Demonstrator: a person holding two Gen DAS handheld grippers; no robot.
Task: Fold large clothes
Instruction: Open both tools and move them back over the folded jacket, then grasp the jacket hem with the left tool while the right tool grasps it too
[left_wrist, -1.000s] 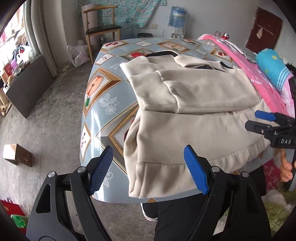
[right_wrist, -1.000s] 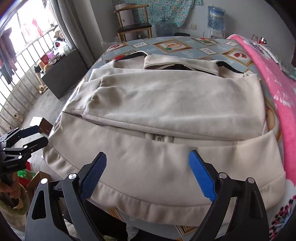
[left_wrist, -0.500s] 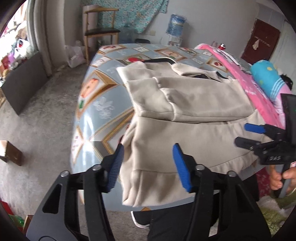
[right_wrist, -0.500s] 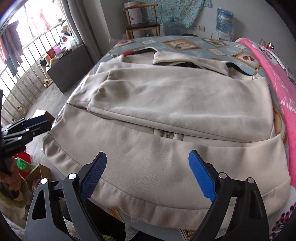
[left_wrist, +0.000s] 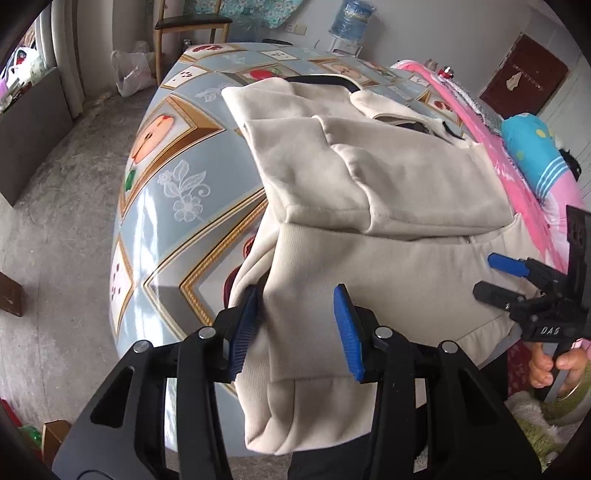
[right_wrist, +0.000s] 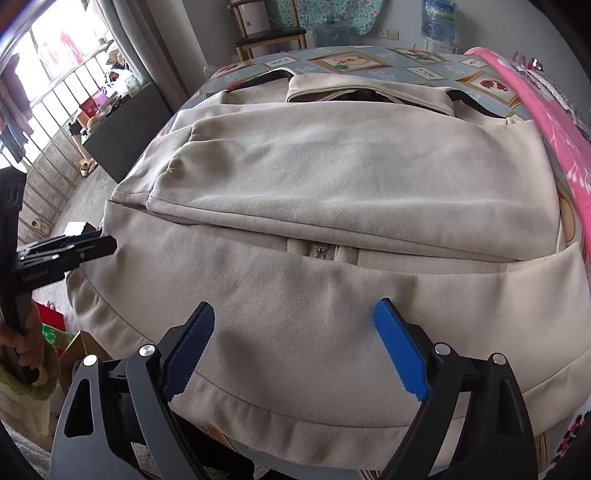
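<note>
Grey concrete floor (left_wrist: 62, 229) surrounds a table (left_wrist: 173, 155) draped in a glossy blue cloth printed with framed fruit and flowers. Behind it stand a wooden chair (left_wrist: 188, 27) and a water bottle (left_wrist: 351, 14); a pink blanket (left_wrist: 517, 173) and a blue cushion (left_wrist: 532, 147) crowd the table's right side. A cardboard box (left_wrist: 55, 435) sits on the floor near the corner; its contents cannot be made out.

Lying flat on the table is the beige jacket (right_wrist: 332, 177), sleeves folded across its front, its hem hanging over the near edge. The left gripper (left_wrist: 295, 328) has just been closing its jaws and now straddles the bunched left hem corner; the left pad touches the cloth, but whether the pair pinch it cannot be told. The right gripper (right_wrist: 295, 350) hovers over the hem with jaws spread wide, nothing clamped.
</note>
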